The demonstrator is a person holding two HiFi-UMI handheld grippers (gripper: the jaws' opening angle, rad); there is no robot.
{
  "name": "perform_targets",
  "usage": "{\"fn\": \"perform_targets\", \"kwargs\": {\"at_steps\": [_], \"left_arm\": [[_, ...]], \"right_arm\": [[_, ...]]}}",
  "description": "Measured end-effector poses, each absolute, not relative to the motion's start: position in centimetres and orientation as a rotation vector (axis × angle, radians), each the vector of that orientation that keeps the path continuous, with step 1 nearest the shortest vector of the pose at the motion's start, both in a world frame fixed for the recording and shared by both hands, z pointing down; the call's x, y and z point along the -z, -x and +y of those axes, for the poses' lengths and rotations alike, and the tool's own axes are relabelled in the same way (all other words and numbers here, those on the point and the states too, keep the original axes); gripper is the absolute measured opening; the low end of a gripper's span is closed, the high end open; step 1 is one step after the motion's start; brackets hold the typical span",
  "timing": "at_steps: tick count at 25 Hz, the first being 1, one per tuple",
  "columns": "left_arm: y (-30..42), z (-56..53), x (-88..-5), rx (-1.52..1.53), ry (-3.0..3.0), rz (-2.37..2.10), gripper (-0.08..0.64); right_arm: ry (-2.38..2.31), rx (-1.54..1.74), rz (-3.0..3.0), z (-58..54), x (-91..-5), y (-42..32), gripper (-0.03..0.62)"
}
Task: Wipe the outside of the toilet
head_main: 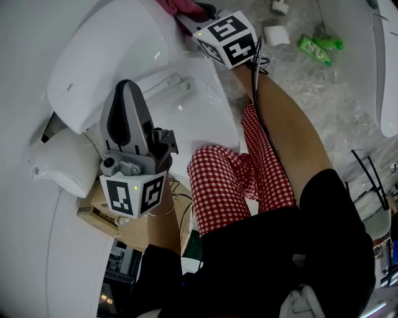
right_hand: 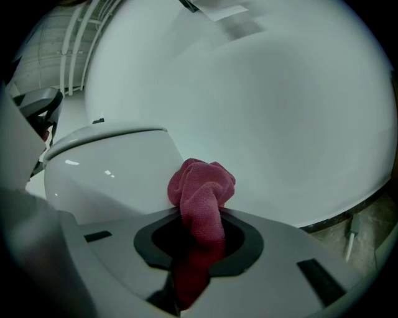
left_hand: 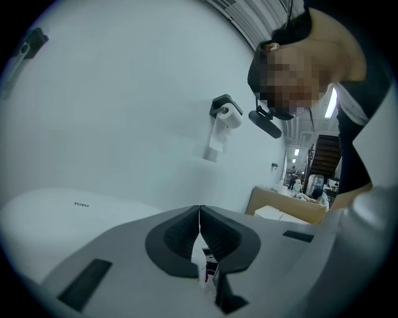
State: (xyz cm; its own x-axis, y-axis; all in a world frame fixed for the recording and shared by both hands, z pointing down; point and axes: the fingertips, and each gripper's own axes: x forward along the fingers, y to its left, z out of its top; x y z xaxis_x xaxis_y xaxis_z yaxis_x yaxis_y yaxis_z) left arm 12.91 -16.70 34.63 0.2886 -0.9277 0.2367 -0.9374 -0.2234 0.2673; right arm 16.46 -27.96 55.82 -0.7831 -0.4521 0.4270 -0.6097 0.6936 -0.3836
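Where the toilet is: the white toilet is under both grippers, by a white wall.
Toilet in the gripper views: its smooth top shows low on the left in the left gripper view, and its round side shows in the right gripper view.
Right gripper: the right gripper is at the far side of the toilet.
Right jaws: they pinch a pink cloth, and a soft lump of it sticks out past the tips.
Cloth and toilet: the cloth is very near the toilet's side, but I cannot tell if it touches.
Left gripper: the left gripper is held up over the near end of the toilet.
Left jaws: they are pressed together with nothing in them.
Wall: a toilet paper roll hangs there.
Floor: a green bottle lies well away from the toilet.
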Motion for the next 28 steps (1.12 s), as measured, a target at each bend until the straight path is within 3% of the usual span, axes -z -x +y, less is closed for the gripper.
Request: {"fn": "perform_targets", "kwargs": {"at_steps": [28], "left_arm": [[-12.0, -15.3, -36.6, -0.060, -2.205, -1.678, 0.011]], "right_arm": [[-0.873, -0.646, -2.496, -27.6, -60.7, -16.6, 0.095]]}}
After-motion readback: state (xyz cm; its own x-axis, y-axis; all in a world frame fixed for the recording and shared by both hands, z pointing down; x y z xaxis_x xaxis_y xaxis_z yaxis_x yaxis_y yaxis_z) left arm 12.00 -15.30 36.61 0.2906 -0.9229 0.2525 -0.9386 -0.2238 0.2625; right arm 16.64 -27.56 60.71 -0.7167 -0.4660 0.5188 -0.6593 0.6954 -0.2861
